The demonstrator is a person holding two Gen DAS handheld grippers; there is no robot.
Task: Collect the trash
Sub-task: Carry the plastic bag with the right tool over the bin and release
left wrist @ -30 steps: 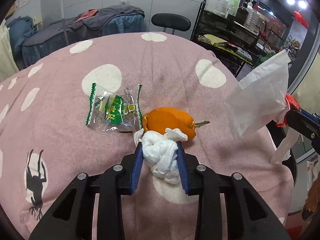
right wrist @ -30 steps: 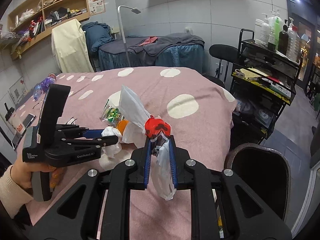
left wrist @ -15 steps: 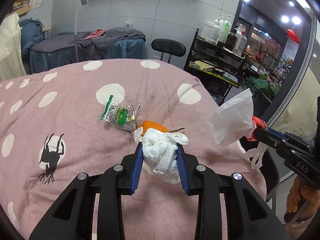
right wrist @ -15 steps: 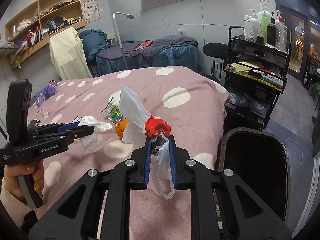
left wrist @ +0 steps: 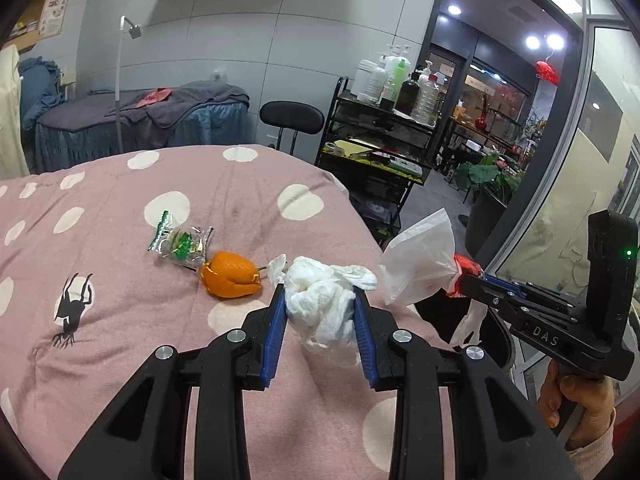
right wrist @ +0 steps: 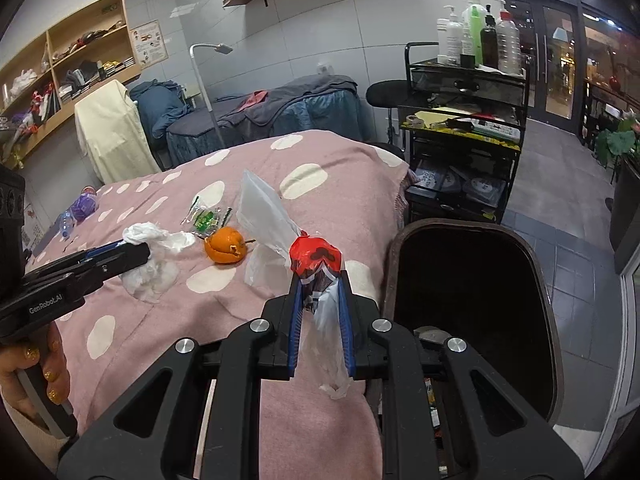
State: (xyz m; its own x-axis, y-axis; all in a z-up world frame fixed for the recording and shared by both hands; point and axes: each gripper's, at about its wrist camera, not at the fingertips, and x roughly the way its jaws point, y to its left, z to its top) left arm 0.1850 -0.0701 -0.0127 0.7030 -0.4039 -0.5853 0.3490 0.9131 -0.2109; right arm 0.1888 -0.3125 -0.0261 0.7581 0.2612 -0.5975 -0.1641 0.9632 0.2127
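Observation:
My left gripper [left wrist: 320, 300] is shut on a crumpled white tissue wad [left wrist: 320, 304], held above the pink dotted bed cover [left wrist: 120, 320]. In the right wrist view the same tissue wad [right wrist: 154, 256] hangs from the left gripper [right wrist: 140, 250] at the left. My right gripper [right wrist: 319, 280] is shut on a clear plastic wrapper with a red end [right wrist: 314, 258]; in the left wrist view that wrapper [left wrist: 424, 268] sticks out at the right. An orange peel [left wrist: 231, 275] and a green-and-silver snack wrapper [left wrist: 180, 242] lie on the cover.
A dark open bin [right wrist: 472, 300] stands beside the bed, right of my right gripper. A black trolley with bottles [right wrist: 464, 128] stands behind it. A plastic bottle [right wrist: 76, 212] lies far left on the cover. Another bed [left wrist: 140, 120] and a black stool [left wrist: 292, 118] are at the back.
The left gripper has lifted the tissue wad off the cover and carried it right, away from the orange peel. The right gripper with its wrapper has shifted towards the bin.

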